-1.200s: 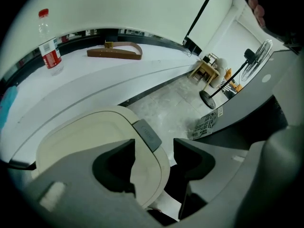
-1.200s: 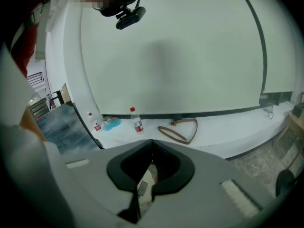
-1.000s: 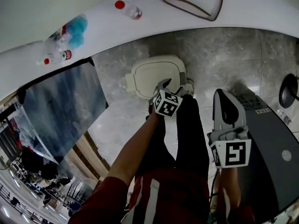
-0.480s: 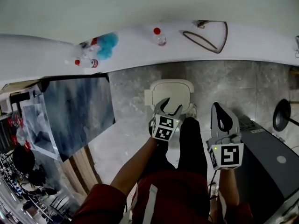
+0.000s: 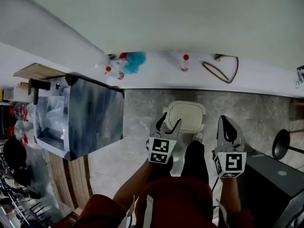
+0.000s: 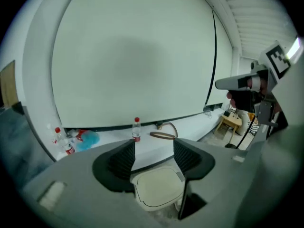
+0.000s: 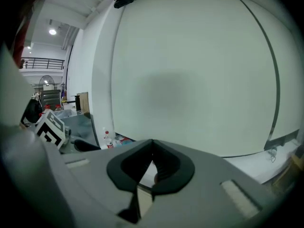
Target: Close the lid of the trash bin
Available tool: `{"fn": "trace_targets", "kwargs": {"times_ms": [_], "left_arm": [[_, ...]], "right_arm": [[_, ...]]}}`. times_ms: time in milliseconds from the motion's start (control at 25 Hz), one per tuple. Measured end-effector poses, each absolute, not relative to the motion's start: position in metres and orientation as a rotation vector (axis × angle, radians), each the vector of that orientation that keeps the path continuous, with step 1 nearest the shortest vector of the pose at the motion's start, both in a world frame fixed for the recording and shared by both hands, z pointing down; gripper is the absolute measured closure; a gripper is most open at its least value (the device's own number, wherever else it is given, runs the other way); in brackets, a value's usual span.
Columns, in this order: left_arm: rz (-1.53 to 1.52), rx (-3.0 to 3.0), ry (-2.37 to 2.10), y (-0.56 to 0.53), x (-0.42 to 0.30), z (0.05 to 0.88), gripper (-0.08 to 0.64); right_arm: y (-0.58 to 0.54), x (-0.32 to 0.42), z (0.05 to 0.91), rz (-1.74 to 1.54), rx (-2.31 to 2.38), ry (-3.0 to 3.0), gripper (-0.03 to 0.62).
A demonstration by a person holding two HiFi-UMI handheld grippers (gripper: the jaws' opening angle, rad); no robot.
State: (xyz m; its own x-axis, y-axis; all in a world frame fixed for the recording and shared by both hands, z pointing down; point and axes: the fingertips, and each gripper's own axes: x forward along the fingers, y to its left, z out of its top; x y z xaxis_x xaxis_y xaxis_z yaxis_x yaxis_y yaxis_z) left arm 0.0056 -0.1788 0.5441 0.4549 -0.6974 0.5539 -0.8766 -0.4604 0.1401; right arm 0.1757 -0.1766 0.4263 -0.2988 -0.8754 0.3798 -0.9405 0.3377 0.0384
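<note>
**Head view.** We see the cream plastic trash bin [image 5: 186, 118] standing on the grey stone floor [image 5: 137, 113], below a white ledge [image 5: 266, 80], with its lid lying flat on top. The left gripper [image 5: 169, 122] hangs above the bin's near left edge, jaws spread wide and empty. The right gripper [image 5: 227, 122] sits to the bin's right and apart from it, jaws pressed together. On the ledge we note a clear bottle with a red cap [image 5: 184, 63], a blue fluffy object [image 5: 135, 61] and a brown looped cord [image 5: 221, 66]. A grey marbled box [image 5: 95, 113] stands on the left.

**Left gripper view.** We look between the parted jaws of the left gripper [image 6: 153, 151]. Nothing lies between them. The bin [image 6: 156, 189] appears beyond them, lid down. The bottle [image 6: 137, 129] and the cord [image 6: 163, 135] rest on the ledge behind.

**Right gripper view.** We find the jaws of the right gripper [image 7: 152, 148] meeting at their tips, holding nothing. The pale wall [image 7: 190, 80] fills the background.
</note>
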Motion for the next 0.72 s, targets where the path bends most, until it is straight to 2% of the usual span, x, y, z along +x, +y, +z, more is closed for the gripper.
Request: {"fn": "trace_targets", "kwargs": {"times_ms": [360,720], "left_arm": [[0.361,2.381,-1.619,-0.180,-0.081,0.424,0.301],[0.107,2.513,-1.856,-0.163,-0.120,0.302,0.301]], "right_arm": [[-0.164,0.142,0.368,0.152,1.676,-2.320,0.592],[-0.151,0.112,0.281,-0.070,1.785,-2.414,0.592]]}}
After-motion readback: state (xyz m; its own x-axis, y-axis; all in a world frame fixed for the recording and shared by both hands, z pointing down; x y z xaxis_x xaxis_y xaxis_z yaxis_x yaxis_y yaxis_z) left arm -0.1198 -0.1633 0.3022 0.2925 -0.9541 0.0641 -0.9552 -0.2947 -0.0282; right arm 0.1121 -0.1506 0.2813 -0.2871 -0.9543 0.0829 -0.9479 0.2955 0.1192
